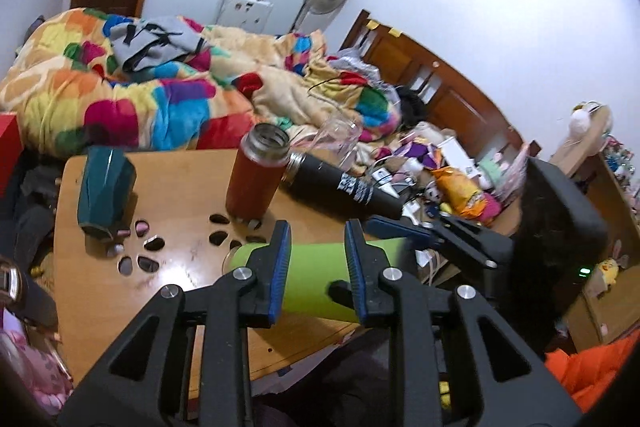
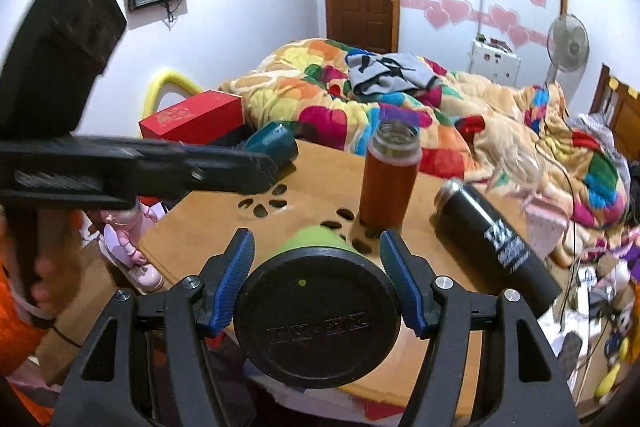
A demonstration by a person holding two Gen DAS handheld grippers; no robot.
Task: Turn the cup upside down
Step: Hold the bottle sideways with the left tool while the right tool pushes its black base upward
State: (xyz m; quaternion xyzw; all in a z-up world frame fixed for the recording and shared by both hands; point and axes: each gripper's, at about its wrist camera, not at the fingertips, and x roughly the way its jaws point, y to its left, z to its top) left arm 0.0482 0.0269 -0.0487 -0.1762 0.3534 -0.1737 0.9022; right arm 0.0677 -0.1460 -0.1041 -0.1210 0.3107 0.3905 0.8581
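Note:
A lime-green cup (image 1: 316, 275) with a black base (image 2: 316, 319) lies on its side near the front edge of the wooden table (image 1: 168, 195). My left gripper (image 1: 316, 267) spans its middle from above, blue pads (image 1: 280, 267) close to the body; I cannot tell whether they press on it. My right gripper (image 2: 316, 279) faces the black base end-on, its pads (image 2: 236, 279) on both sides with a small gap. The right gripper also shows in the left wrist view (image 1: 432, 231) at the cup's right end.
On the table stand an open orange-brown flask (image 1: 256, 175) and a teal cup upside down (image 1: 106, 195); a black bottle (image 1: 340, 187) lies on its side. Flower-shaped holes (image 1: 144, 251) pierce the tabletop. A cluttered bed (image 1: 160, 87) lies behind, a red box (image 2: 192, 123) at left.

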